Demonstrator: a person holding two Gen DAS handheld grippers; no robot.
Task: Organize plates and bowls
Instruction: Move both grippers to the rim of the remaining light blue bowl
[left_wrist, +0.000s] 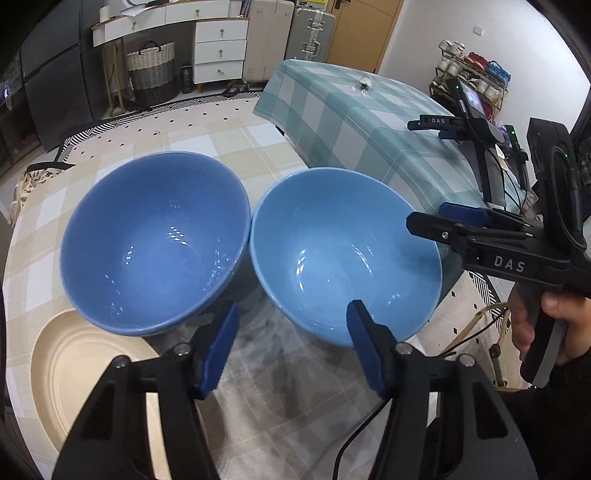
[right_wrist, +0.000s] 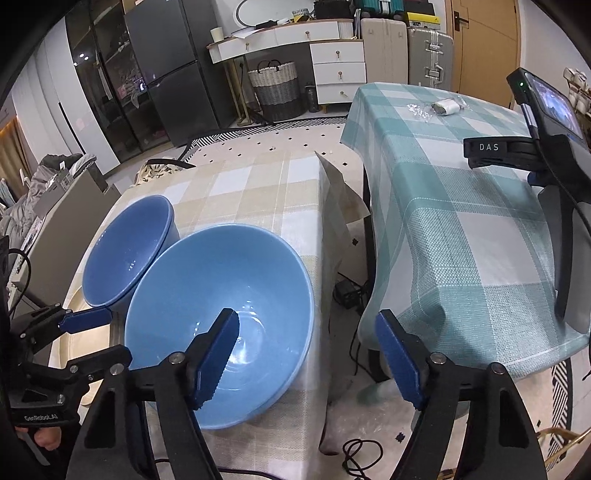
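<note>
Two blue bowls stand side by side on the beige checked table (left_wrist: 258, 147): a darker bowl (left_wrist: 155, 243) on the left and a lighter bowl (left_wrist: 347, 258) on the right, near the table's right edge. My left gripper (left_wrist: 293, 343) is open. Its right finger (left_wrist: 365, 343) reaches over the lighter bowl's near rim; its left finger is outside, by the gap between the bowls. My right gripper (right_wrist: 308, 356) is open astride that bowl's (right_wrist: 221, 317) right rim, one finger inside and one beyond the table edge. Neither gripper's pads press the bowl. A cream plate (left_wrist: 74, 362) lies under the darker bowl's near side.
A second table with a teal checked cloth (right_wrist: 461, 221) stands close on the right, bearing a spare gripper with a phone (right_wrist: 546, 122). Cables and a black box (right_wrist: 347, 291) lie on the floor in the gap between the tables. Drawers, a basket and suitcases line the far wall.
</note>
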